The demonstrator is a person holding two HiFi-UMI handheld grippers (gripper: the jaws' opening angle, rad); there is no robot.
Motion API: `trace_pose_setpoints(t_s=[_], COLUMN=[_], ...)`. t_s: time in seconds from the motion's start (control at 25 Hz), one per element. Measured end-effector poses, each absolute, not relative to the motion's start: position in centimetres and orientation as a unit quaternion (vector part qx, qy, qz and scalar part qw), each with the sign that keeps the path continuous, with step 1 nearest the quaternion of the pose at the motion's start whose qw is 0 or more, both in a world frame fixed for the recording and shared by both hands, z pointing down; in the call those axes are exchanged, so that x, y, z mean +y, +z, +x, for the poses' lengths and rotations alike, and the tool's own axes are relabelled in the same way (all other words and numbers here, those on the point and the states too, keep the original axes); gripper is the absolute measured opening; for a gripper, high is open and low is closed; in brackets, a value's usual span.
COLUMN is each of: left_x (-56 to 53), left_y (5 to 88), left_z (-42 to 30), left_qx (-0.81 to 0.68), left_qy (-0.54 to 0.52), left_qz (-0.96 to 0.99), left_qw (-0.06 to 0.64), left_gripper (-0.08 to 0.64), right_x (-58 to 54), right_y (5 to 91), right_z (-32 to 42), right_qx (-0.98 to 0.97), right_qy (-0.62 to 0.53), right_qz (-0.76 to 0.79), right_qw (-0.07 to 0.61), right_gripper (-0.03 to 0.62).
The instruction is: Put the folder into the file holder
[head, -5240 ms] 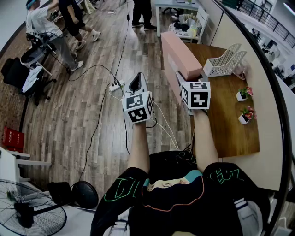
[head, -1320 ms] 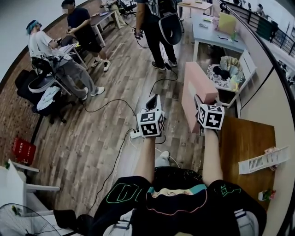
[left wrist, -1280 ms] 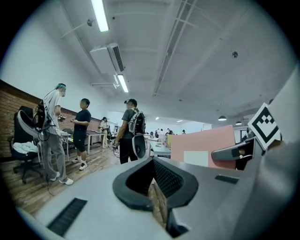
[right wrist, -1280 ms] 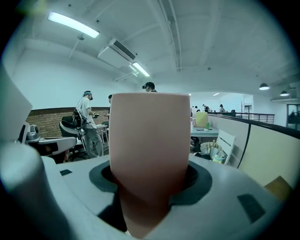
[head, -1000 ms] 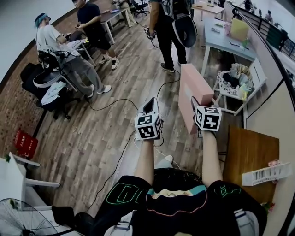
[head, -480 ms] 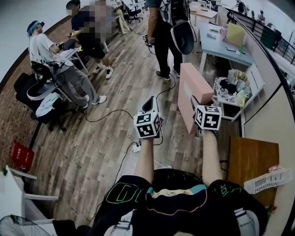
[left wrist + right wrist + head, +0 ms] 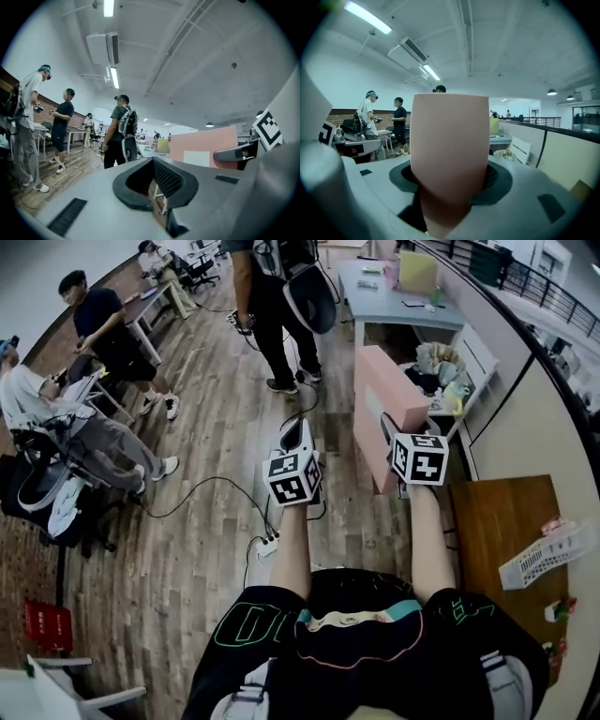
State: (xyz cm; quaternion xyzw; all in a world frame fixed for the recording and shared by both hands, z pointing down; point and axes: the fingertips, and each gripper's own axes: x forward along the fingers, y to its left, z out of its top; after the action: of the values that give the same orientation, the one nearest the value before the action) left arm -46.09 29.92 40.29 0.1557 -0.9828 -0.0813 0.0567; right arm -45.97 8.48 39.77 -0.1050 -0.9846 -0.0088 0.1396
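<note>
Close at our right elbow, the white file holder (image 7: 547,555) lies on the wooden table (image 7: 492,521), well apart from the load. Ahead, our left gripper (image 7: 298,432) has its jaws drawn together on nothing. Our right gripper (image 7: 396,442) clamps the lower edge of the pink folder (image 7: 389,390), which stands upright over the plank floor (image 7: 206,474). Beyond it a standing person (image 7: 277,306) blocks nothing. We judge this the carrying step. Next we must swing right to the table and line the folder up with a slot.
</note>
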Motion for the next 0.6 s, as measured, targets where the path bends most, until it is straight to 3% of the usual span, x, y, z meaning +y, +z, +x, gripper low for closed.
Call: trace_pose_setpoints(t_s=[0.28,0.6], left_x=[21.4,10.2], left_y=[40.9,40.3], left_z=[-50.2,-51.3], left_qx=[-0.961,-0.919], left_qy=[-0.084,-0.084], left_qz=[0.251,0.378], left_qw=[0.076,0.079], left_gripper=[0.002,0.000], right_x=[0.7,-9.3], right_y=[39.6,38.2], right_z=[-46.1,-41.4], right_qx=[-0.989,-0.982], right_qy=[0.000,0.011], right_qz=[-0.012,0.131], right_qw=[0.147,0.136], right_gripper=[0.278,0.278])
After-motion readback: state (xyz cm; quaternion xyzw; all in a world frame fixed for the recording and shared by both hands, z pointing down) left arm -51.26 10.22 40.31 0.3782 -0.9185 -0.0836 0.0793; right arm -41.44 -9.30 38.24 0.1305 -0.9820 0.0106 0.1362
